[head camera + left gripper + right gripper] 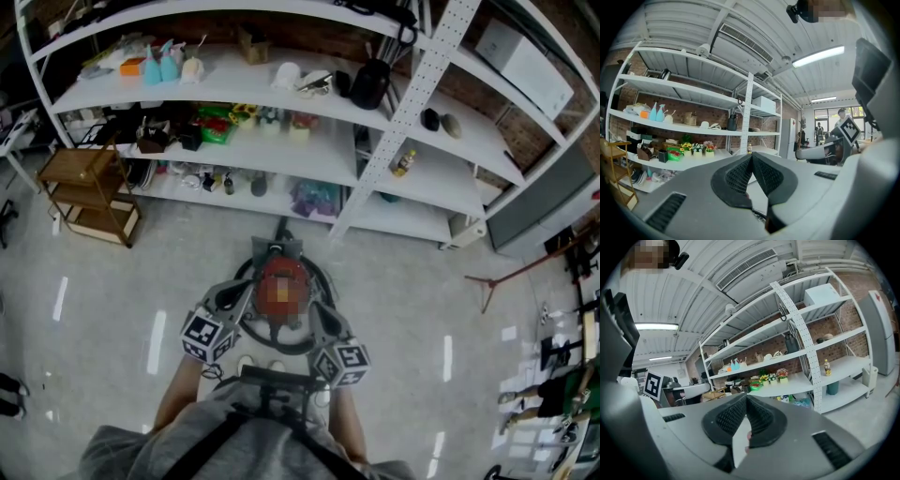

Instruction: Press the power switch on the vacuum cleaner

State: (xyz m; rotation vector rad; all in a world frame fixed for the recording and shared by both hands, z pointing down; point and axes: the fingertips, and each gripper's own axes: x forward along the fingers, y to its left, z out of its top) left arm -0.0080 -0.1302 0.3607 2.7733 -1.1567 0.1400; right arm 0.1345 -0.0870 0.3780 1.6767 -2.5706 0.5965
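Now holds grey left gripper (pixel 751 155) and grey right gripper (pixel 746 397), jaws pressed together, empty, flanking round red vacuum cleaner (pixel 281 270).

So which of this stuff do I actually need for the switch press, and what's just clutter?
For the job: vacuum cleaner on the floor; left gripper and right gripper, both shut, empty. Its switch isn't discernible.
Lying about: shelving, wooden cart, black jug, flower pots, bottle.
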